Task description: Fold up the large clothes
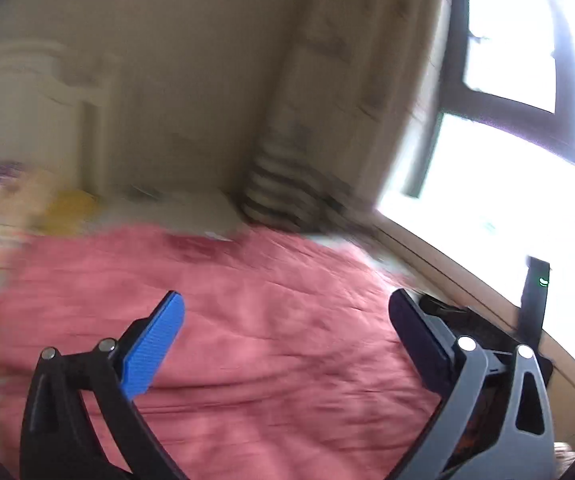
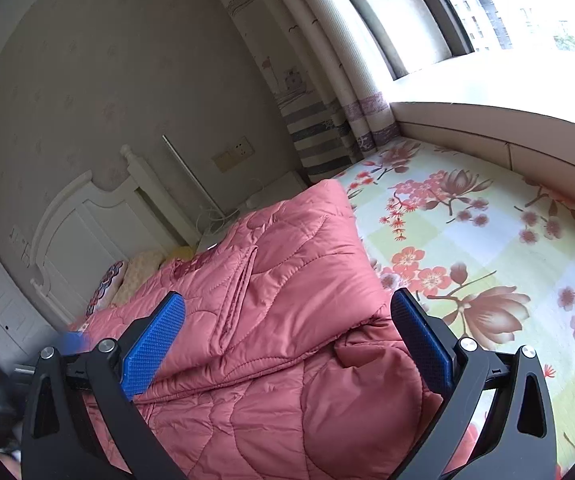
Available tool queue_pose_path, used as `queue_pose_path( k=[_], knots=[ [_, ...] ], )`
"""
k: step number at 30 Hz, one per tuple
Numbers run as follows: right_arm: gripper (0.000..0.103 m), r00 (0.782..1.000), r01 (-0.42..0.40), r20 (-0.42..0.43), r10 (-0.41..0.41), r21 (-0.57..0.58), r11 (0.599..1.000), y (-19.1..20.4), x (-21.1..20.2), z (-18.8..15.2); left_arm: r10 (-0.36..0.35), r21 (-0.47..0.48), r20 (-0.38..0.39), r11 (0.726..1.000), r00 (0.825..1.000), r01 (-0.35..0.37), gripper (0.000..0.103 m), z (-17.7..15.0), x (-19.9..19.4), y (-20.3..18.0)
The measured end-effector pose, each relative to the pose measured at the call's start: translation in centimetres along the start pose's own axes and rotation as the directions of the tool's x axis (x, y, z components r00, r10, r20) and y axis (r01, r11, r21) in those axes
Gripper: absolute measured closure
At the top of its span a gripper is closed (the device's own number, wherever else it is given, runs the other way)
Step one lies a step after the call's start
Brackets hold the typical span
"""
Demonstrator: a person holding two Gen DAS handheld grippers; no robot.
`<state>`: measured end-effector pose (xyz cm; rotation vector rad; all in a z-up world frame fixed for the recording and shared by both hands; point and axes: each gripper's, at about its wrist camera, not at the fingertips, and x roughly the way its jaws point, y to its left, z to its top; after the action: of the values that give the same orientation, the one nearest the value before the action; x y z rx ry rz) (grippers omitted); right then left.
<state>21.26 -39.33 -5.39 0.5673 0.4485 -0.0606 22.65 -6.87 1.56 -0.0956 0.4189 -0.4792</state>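
Observation:
A pink quilted jacket point(image 2: 287, 280) lies on the bed, one part folded over the rest. My right gripper point(image 2: 287, 320) hovers just above it, its blue pads point(image 2: 155, 348) spread wide with no cloth pinched between them. In the blurred left wrist view the same pink jacket point(image 1: 247, 320) fills the lower half. My left gripper point(image 1: 287, 320) stands open above it, and nothing sits between its blue fingers point(image 1: 155, 344).
A floral bedsheet point(image 2: 487, 240) covers the bed to the right of the jacket. A white headboard point(image 2: 87, 220) and pillows point(image 2: 139, 272) lie at the far left. Striped curtains point(image 2: 327, 132), a window ledge point(image 2: 487, 120) and a bright window point(image 1: 507, 140) bound the far side.

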Motion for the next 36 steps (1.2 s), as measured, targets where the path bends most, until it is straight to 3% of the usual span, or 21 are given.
queue_pose_path(
  k=[2,4,7,10,13,16,19,21,22,23,25,29,31,33,34,36],
  knots=[
    [0.005,1.000,-0.011,-0.006,0.011,-0.004,1.000,0.1,0.0,0.0,0.175,-0.045,0.008,0.984,0.985,-0.174,0.002,-1.0,-1.2,2.4],
    [0.005,1.000,-0.018,-0.013,0.017,-0.017,1.000,0.4,0.1,-0.1,0.276,-0.099,-0.032,0.955,0.961,-0.278,0.002,-2.4,-1.9,5.2],
    [0.005,0.999,-0.030,-0.037,0.028,-0.054,0.998,1.2,0.4,-0.3,0.374,-0.144,-0.067,0.914,0.925,-0.380,0.003,-3.8,-3.0,7.7],
    [0.006,0.996,-0.056,-0.080,0.049,-0.088,0.995,2.1,1.0,-0.6,0.377,-0.267,-0.101,0.881,0.920,-0.391,0.003,-4.7,-4.0,10.0],
    [0.007,0.980,-0.094,-0.183,0.072,-0.111,0.989,3.3,2.2,-0.7,0.383,-0.305,-0.140,0.861,0.913,-0.407,0.003,-5.2,-3.2,11.2],
    [0.008,0.960,-0.085,-0.277,0.031,-0.183,0.979,5.3,4.2,-0.9,0.366,-0.323,-0.162,0.858,0.917,-0.399,0.002,-4.8,-2.3,11.8],
    [0.023,0.920,-0.114,-0.388,0.047,-0.151,0.982,6.5,6.9,-1.2,0.361,-0.340,-0.174,0.851,0.916,-0.400,0.002,-5.6,-2.1,12.4],
    [0.061,0.910,-0.147,-0.406,0.085,-0.126,0.981,6.9,7.8,-1.3,0.358,-0.356,-0.186,0.844,0.915,-0.403,0.002,-5.8,-2.3,12.7],
    [0.066,0.911,-0.153,-0.401,0.094,-0.119,0.981,7.2,7.8,-1.2,0.355,-0.367,-0.195,0.838,0.914,-0.404,0.002,-5.9,-2.3,12.9],
    [0.079,0.919,-0.147,-0.383,0.091,-0.119,0.982,7.3,7.6,-1.1,0.353,-0.375,-0.199,0.835,0.914,-0.404,0.002,-6.0,-2.3,13.2],
    [0.084,0.946,-0.133,-0.312,0.086,-0.132,0.982,7.6,6.4,-0.7,0.351,-0.389,-0.205,0.827,0.914,-0.405,0.002,-6.1,-2.3,13.5],
    [0.084,0.963,-0.038,-0.270,-0.003,-0.147,0.988,6.6,5.2,-0.4,0.347,-0.394,-0.212,0.825,0.914,-0.405,0.002,-6.2,-2.2,13.7],
    [0.084,0.957,0.017,-0.285,-0.059,-0.149,0.989,5.3,5.5,-0.8,0.343,-0.397,-0.214,0.825,0.915,-0.402,0.002,-6.2,-2.2,13.7],
    [0.078,0.947,0.008,-0.316,-0.056,-0.151,0.988,4.7,5.9,-1.0,0.341,-0.400,-0.217,0.823,0.915,-0.402,0.002,-6.3,-2.2,13.8],
    [0.070,0.946,0.022,-0.316,-0.071,-0.157,0.987,4.7,5.8,-0.9,0.340,-0.402,-0.219,0.822,0.914,-0.402,0.002,-6.3,-2.2,13.8],
    [0.021,0.951,0.136,-0.247,-0.184,-0.199,0.970,5.4,4.7,-0.1,0.342,-0.405,-0.221,0.820,0.913,-0.405,0.002,-6.3,-2.2,13.9]
  ],
)
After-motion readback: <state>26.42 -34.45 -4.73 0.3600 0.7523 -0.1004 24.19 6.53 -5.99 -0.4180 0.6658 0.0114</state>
